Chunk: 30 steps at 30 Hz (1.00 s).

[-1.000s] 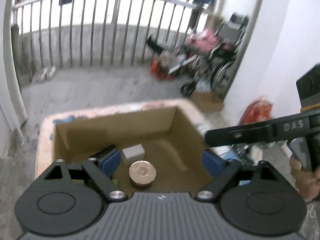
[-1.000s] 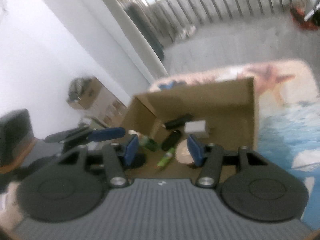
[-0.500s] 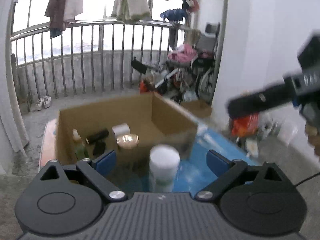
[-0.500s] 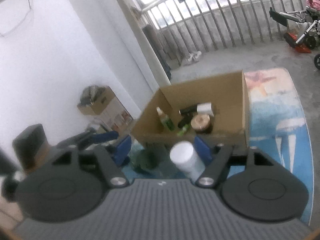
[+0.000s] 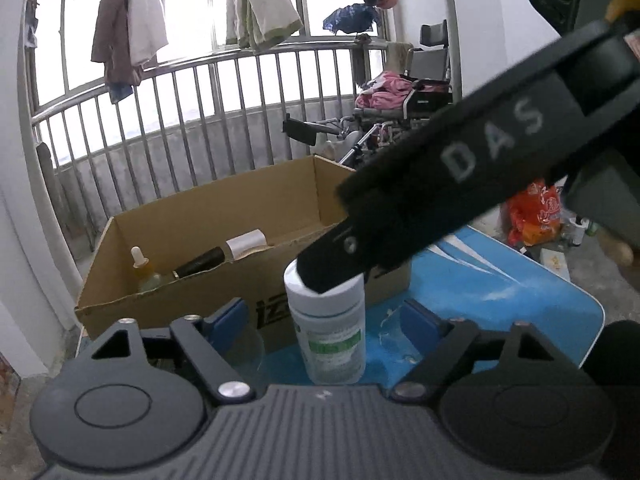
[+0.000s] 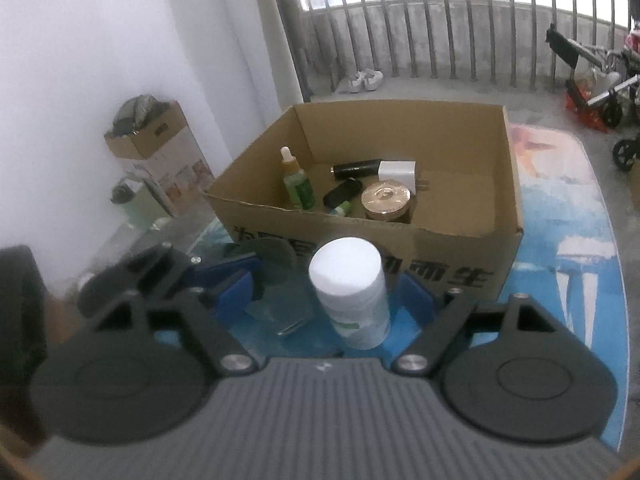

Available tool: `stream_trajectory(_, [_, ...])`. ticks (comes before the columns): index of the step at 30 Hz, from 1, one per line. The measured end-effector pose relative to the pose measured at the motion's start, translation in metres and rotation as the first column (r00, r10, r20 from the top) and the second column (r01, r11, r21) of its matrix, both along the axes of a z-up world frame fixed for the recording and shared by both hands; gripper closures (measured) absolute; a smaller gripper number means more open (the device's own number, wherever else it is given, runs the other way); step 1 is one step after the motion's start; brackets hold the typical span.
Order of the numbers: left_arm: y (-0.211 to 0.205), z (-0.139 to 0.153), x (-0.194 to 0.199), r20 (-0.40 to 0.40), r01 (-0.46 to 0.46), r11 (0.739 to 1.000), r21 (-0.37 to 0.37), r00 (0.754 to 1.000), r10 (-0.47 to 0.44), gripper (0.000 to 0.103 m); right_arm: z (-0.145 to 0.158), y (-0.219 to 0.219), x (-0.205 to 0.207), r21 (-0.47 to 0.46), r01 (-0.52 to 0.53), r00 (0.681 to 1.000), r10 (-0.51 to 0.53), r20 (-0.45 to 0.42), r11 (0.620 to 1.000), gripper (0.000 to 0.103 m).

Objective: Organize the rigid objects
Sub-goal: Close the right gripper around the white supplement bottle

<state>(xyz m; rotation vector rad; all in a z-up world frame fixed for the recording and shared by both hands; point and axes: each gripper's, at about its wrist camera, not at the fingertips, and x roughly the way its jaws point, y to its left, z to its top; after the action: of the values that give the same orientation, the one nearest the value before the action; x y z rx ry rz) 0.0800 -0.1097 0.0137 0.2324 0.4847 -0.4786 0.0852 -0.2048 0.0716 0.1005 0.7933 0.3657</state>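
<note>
From the left wrist view, the left claw is wide but closing, its blue pads clear of the white pill bottle that stands upright between them on the blue surface, long axis vertical, cap up. The right claw's black finger crosses in from two o'clock over the cap. The cardboard box sits at twelve o'clock. From the right wrist view, the right claw is wide and opening around the same bottle, untouched, cap leaning slightly toward eleven o'clock; the box holds a dropper bottle and gold-lidded jar.
</note>
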Motion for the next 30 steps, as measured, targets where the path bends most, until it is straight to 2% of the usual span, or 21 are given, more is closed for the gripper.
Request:
stream_trajectory(4, [-0.002, 0.001, 0.007, -0.015, 0.013, 1.000, 0.007, 1.000, -0.013, 0.033, -0.006, 0.004, 0.013, -0.020, -0.014, 1.000, 0.014, -0.004, 1.000, 0.022])
stream_trajectory(11, [-0.003, -0.004, 0.020, -0.059, 0.016, 1.000, -0.026, 0.998, -0.017, 0.040, -0.018, 0.007, 0.029, -0.032, -0.030, 0.999, 0.029, -0.021, 0.999, 0.023])
stream_trajectory(13, [-0.004, -0.006, 0.022, -0.065, 0.013, 0.999, -0.033, 0.998, -0.015, 0.046, -0.021, 0.009, 0.032, -0.037, -0.038, 0.999, 0.037, -0.027, 0.999, 0.023])
stream_trajectory(18, [-0.004, -0.010, 0.028, -0.090, 0.000, 0.999, -0.037, 0.996, -0.003, 0.053, -0.028, 0.010, 0.038, -0.040, -0.043, 0.998, 0.041, -0.046, 0.998, 0.024])
stream_trajectory(19, [-0.003, -0.011, 0.028, -0.094, -0.007, 0.999, -0.041, 0.996, 0.003, 0.056, -0.029, 0.011, 0.040, -0.038, -0.043, 0.998, 0.042, -0.049, 0.998, 0.026])
stream_trajectory(23, [-0.002, -0.010, 0.030, -0.097, -0.013, 0.999, -0.052, 0.995, 0.008, 0.056, -0.035, 0.010, 0.044, -0.025, -0.044, 0.997, 0.042, -0.066, 0.999, 0.038])
stream_trajectory(24, [-0.002, -0.010, 0.030, -0.094, -0.014, 0.999, -0.050, 0.996, 0.009, 0.056, -0.036, 0.009, 0.044, -0.012, -0.042, 0.997, 0.041, -0.070, 0.999, 0.039])
stream_trajectory(26, [-0.001, -0.010, 0.031, -0.093, -0.017, 0.999, -0.052, 0.996, 0.012, 0.056, -0.037, 0.007, 0.045, -0.020, -0.032, 0.997, 0.030, -0.067, 0.999, 0.050])
stream_trajectory(30, [0.000, -0.009, 0.029, -0.094, -0.010, 0.998, -0.059, 0.996, 0.004, 0.057, -0.036, 0.003, 0.047, -0.005, -0.019, 0.997, 0.019, -0.076, 1.000, 0.052])
